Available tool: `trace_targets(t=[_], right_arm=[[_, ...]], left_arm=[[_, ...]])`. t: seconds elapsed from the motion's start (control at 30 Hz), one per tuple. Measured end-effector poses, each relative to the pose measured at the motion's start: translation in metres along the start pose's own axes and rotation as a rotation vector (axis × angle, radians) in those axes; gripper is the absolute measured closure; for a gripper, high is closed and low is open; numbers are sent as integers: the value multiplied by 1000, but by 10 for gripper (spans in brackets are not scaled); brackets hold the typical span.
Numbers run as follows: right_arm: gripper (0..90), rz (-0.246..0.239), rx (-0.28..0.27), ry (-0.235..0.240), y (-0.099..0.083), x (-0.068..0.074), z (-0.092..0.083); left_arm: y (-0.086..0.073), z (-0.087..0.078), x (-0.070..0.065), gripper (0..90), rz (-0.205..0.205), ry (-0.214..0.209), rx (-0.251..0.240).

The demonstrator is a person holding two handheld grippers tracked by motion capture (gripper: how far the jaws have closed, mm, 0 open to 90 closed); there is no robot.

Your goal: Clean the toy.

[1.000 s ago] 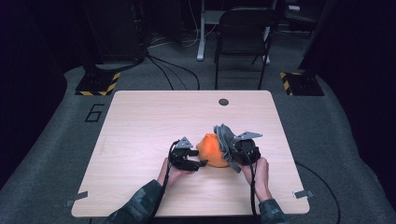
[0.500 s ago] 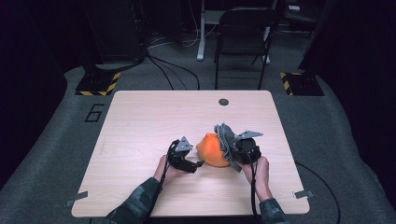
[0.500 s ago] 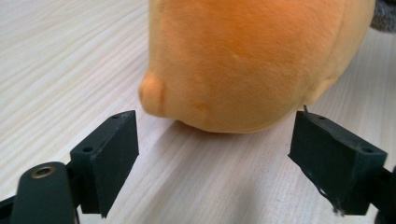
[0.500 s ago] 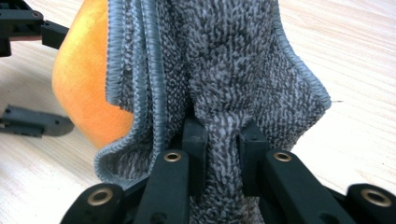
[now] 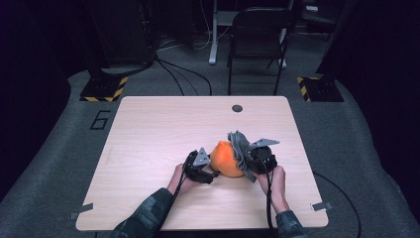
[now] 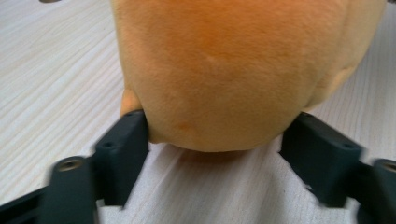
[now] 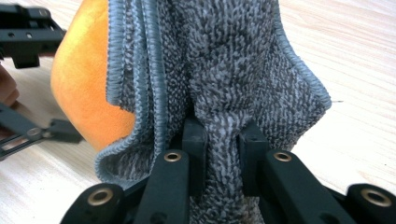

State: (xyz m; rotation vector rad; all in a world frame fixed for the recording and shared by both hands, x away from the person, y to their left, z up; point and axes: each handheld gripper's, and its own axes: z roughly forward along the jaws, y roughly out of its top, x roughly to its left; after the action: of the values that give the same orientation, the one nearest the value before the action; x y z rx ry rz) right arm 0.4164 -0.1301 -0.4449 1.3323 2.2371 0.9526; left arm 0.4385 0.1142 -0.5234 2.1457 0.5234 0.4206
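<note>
You wipe the orange plush ball (image 5: 227, 158) at frame center: your right gripper (image 7: 223, 135) clenches the grey cloth (image 7: 233, 65); your left gripper (image 6: 215, 140), just closing, cups the ball. Next, rub steadily.

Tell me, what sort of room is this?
Likely a lab or recording studio, not a home: a bare wooden table on grey carpet, hazard-striped stand bases, loose cables on the floor, and a lone chair against darkness.
</note>
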Motion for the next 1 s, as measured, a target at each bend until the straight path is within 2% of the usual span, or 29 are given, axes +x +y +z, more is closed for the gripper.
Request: trace_targets(t=[0.03,0.17,0.23,0.27,0.3,0.33,0.37,0.4,0.43,0.53,0.57,0.6,0.67,0.77,1.0], right_arm=[[776,-2,-1,3,0,0,0],[776,-5,-6,4,0,0,0],[774,-17,-15,21,-1,-1,-1],[773,-4,-28,24,0,0,-5],[773,-17,-54,30,-1,-4,-10],[772,-7,-73,20,-1,-7,-18],[773,-8,-86,-7,-2,-10,-24],[773,-8,-86,-7,-2,-10,-24],[773,10,-88,-77,-9,-26,-39],[772,68,-45,-149,-26,-50,-40],[771,92,-18,-158,-32,-59,-36],[770,119,-1,-158,-35,-64,-33],[769,144,15,-162,-39,-69,-28],[766,144,25,-158,-40,-71,-25],[761,157,37,-157,-42,-74,-22]], left_arm=[[1,0,-1,339,12,-1,2],[0,0,-4,550,19,9,-5],[-1,0,-4,604,21,7,-7],[-1,-1,-4,621,19,9,-7],[-1,-1,-4,635,19,9,-7],[-1,-1,-4,648,24,9,-7],[-1,-1,-4,654,29,12,-5],[-1,-1,-4,658,29,12,-5],[-2,-1,-3,664,22,6,-12],[-1,-1,-4,678,26,6,-13],[-1,-1,-4,686,28,5,-14],[-1,-1,-4,692,29,6,-17],[-1,-1,-4,707,33,8,-17],[-2,-1,-6,733,52,21,-24],[-2,-3,-6,749,45,22,-41]])
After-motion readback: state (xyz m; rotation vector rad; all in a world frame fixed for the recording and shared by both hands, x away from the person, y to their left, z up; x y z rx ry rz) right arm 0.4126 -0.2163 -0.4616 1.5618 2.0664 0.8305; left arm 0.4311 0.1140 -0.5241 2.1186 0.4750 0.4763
